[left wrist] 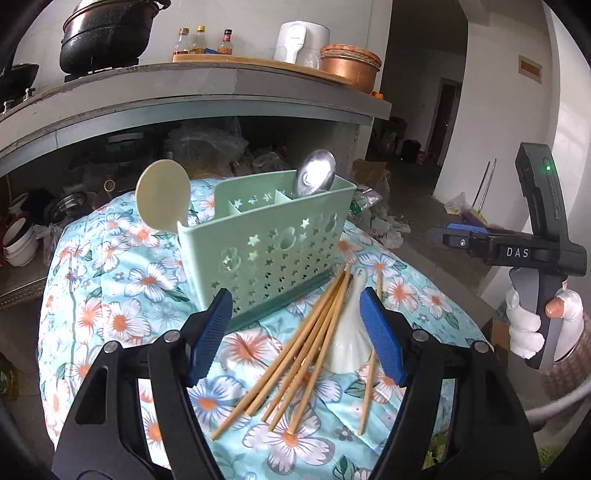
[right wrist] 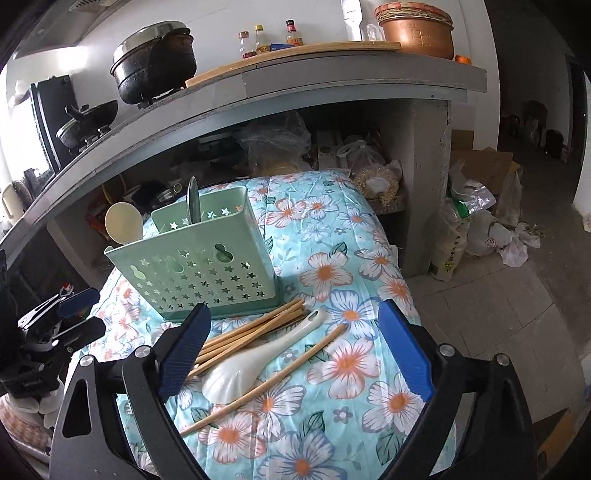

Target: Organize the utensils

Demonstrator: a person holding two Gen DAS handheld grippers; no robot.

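Observation:
A pale green star-punched utensil caddy point(left wrist: 266, 251) point(right wrist: 199, 273) stands on the flowered cloth. In it are a cream rice paddle point(left wrist: 162, 199) point(right wrist: 123, 223) and a metal spoon point(left wrist: 316, 177) point(right wrist: 194, 203). Several wooden chopsticks point(left wrist: 306, 350) point(right wrist: 251, 332) and a white ceramic spoon point(left wrist: 347, 339) point(right wrist: 258, 358) lie loose in front of the caddy. My left gripper point(left wrist: 295, 299) point(right wrist: 74, 310) hovers open over them, its pads touching nothing. My right gripper point(right wrist: 295, 312) point(left wrist: 454, 238), in a white-gloved hand point(left wrist: 524, 325), is open wide above the same pile and holds nothing.
The flowered cloth point(left wrist: 122, 295) covers a rounded surface that drops off at its sides. Behind it runs a concrete counter point(right wrist: 332, 79) with a black pot point(right wrist: 155, 55), bottles and a copper pot point(right wrist: 417, 33). Bags and cartons point(right wrist: 476, 206) clutter the floor at right.

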